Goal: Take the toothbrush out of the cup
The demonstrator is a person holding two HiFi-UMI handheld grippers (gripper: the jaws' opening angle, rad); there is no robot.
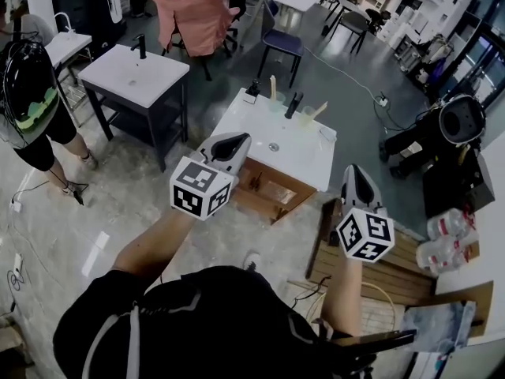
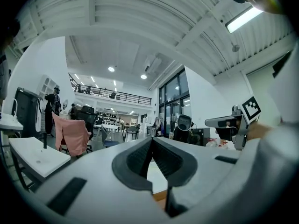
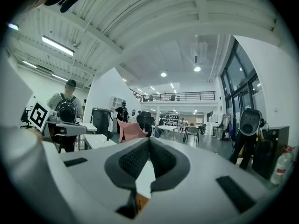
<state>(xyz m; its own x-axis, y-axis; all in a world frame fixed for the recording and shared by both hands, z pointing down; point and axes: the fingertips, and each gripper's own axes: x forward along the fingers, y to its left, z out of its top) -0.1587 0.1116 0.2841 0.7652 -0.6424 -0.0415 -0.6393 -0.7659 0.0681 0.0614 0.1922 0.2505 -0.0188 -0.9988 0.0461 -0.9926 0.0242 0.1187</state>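
Note:
A white sink top (image 1: 304, 152) stands ahead of me, with a black tap (image 1: 293, 103) at its back edge. Left of the tap a pale stick, seemingly the toothbrush (image 1: 273, 85), stands upright in a faint cup (image 1: 275, 101). Right of the tap is another pale cup-like thing (image 1: 314, 114), too small to make out. My left gripper (image 1: 241, 139) is shut and empty, level, over the sink's near left edge. My right gripper (image 1: 355, 170) is also shut and empty, to the right of the sink and short of it. Both sets of jaws meet with nothing between them (image 2: 152, 139) (image 3: 148, 140).
A second white sink table (image 1: 134, 73) stands at the left, with a person (image 1: 31, 93) beside it. Behind are a chair draped in pink cloth (image 1: 193, 18) and a blue chair (image 1: 280, 42). At the right are a black machine (image 1: 450, 133), water bottles (image 1: 450, 227) and wooden boards (image 1: 394, 271).

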